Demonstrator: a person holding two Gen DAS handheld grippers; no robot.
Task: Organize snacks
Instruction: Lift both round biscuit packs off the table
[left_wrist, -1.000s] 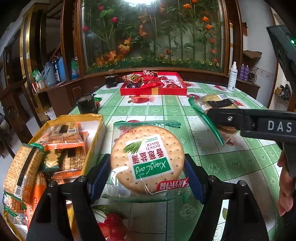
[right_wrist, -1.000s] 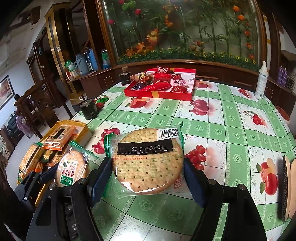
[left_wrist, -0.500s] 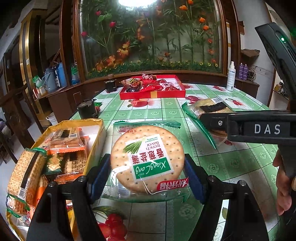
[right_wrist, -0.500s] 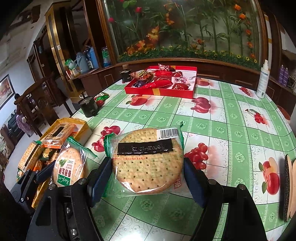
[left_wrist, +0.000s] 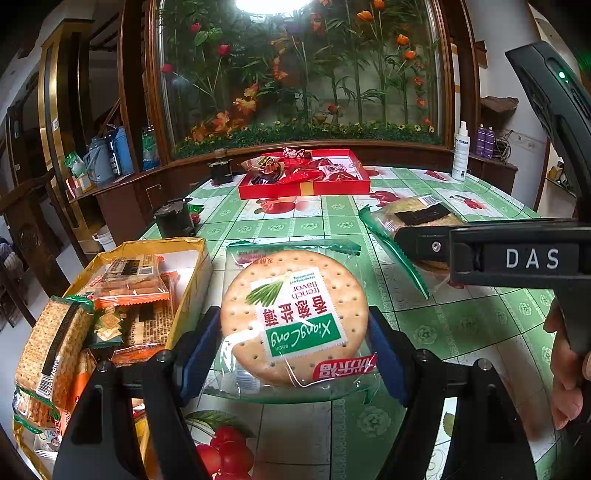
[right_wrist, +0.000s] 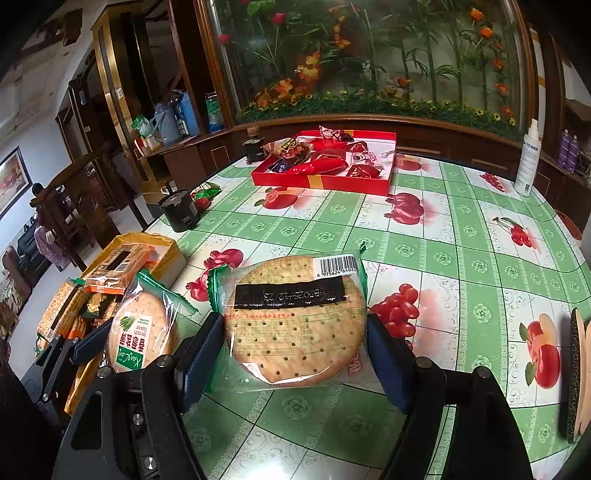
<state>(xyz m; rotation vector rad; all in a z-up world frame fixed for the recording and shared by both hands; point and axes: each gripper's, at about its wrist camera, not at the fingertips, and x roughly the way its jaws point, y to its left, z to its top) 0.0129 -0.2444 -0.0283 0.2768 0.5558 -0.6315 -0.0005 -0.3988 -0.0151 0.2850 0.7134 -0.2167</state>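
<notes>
Green fruit-print oilcloth covers the desk (right_wrist: 461, 229), with a planted glass case behind it. Above the cloth, the left hand-held gripper (left_wrist: 293, 343) is clamped on a round cracker pack (left_wrist: 291, 317), label side up, blue pads pressing its two edges. The right hand-held gripper (right_wrist: 295, 350) is likewise closed on a second cracker pack (right_wrist: 295, 317), held barcode side up over the desk. Both packs look lifted clear of the cloth, though the wrist views do not settle that.

Just left of the left gripper sits a yellow box (left_wrist: 192, 266) at the desk's near-left corner, already loaded with square biscuit packs (left_wrist: 133, 280); more packs lie piled at its near end. At the far side stands a red tray (left_wrist: 303, 188) holding red-wrapped sweets (left_wrist: 317, 171). A small black pot (right_wrist: 181, 210) stands between the two, and a white spray bottle (right_wrist: 528, 162) is at the far right edge.

By my reading, sorting is well along: most snacks are already boxed, and these two crackers are what remains, probably bound for the yellow box. No other loose snacks are plainly visible.
</notes>
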